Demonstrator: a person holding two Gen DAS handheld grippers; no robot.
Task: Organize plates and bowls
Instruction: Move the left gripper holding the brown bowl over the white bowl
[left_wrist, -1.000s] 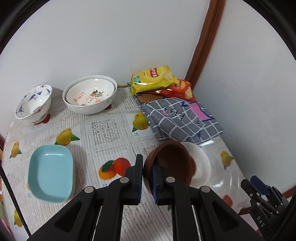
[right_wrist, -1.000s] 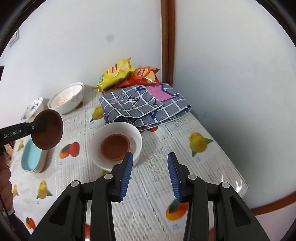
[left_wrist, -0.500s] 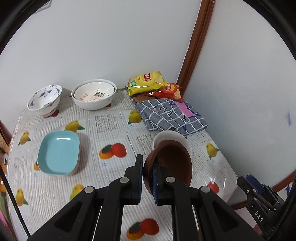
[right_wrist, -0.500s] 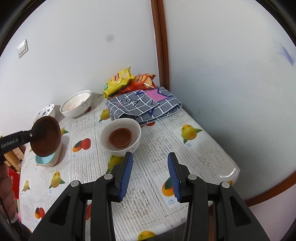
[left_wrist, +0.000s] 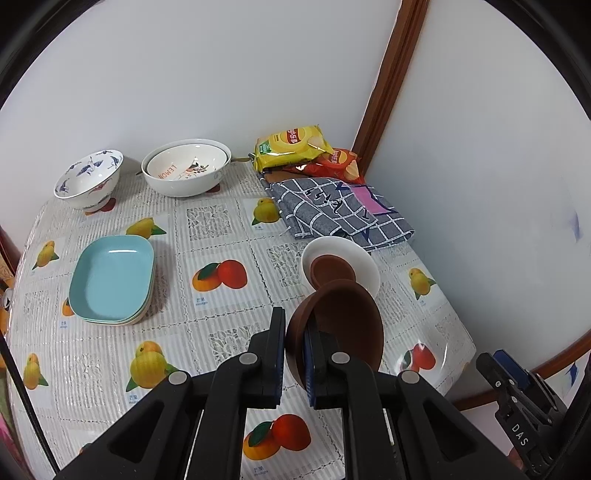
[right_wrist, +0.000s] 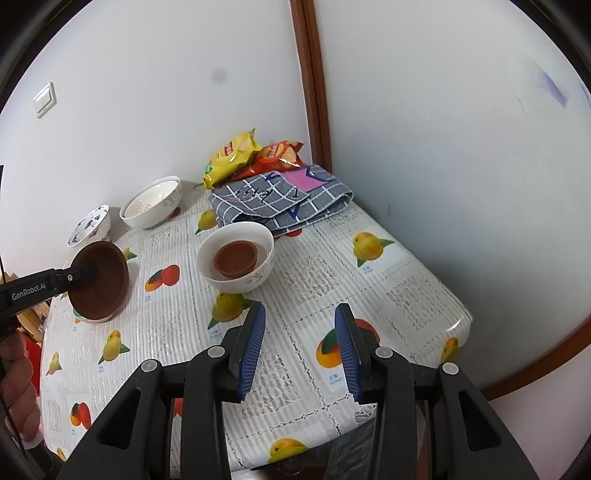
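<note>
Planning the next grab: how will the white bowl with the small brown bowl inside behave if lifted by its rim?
The white bowl looks glazed, so probably slippery and breakable. The loose small brown bowl inside may slide if tilted.

A brown bowl (left_wrist: 343, 325) hangs tilted above the table; another (left_wrist: 332, 268) sits inside a white bowl (left_wrist: 364, 264) near the right edge.

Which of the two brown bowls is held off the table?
The larger brown bowl, tilted, its rim pinched by the left gripper. The smaller brown bowl sits inside the white bowl.
</note>
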